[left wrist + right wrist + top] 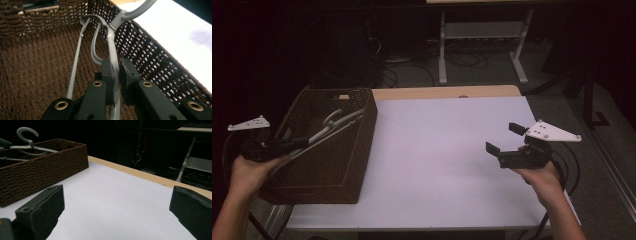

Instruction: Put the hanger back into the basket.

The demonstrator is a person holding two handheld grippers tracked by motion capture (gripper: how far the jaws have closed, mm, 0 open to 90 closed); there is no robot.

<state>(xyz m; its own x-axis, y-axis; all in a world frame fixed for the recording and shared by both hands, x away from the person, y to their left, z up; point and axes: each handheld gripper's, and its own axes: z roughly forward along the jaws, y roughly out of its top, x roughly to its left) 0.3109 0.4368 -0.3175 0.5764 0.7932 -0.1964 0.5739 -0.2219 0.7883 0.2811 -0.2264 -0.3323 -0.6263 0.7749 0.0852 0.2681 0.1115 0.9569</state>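
With the left gripper (pixel 114 75) clenched on the grey plastic clothes hanger (pixel 111 47) inside the brown woven wicker basket (pixel 362 150) and the right gripper (pixel 117 212) spread wide w/ nothing between its jaws, the person probably should lift straight up so the hook clears the rim.

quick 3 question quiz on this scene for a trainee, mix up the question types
1. True or false: the left tongs are shut on a grey hanger.
2. Where does the wicker basket sit? A) left part of the table B) middle C) on the floor
3. Fill in: the right tongs hang ____ above the white tabletop, holding nothing.

Key: 1 true; 2 A; 3 open
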